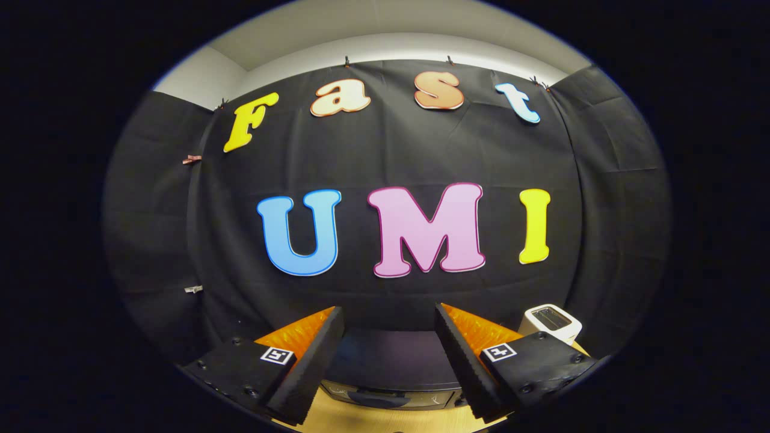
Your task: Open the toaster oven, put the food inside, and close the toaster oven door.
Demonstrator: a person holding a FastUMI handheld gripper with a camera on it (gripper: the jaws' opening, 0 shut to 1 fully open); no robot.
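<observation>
One gripper (pixel 390 355), fingers wide apart, holding nothing. Toaster oven (pixel 391 367) sat low between them on wood table (pixel 367 418), door w/ handle (pixel 378 399) shut. White toaster (pixel 550 323) beyond right. Step: opening, prob. Next you'd need to drop to handle.

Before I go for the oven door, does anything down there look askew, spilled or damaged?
Nothing stands out. The toaster oven sits square on the wooden table just ahead of the gripper, its door apparently closed. A white toaster stands upright beyond the right finger. The jaws are open and hold nothing. No spill shows.
</observation>
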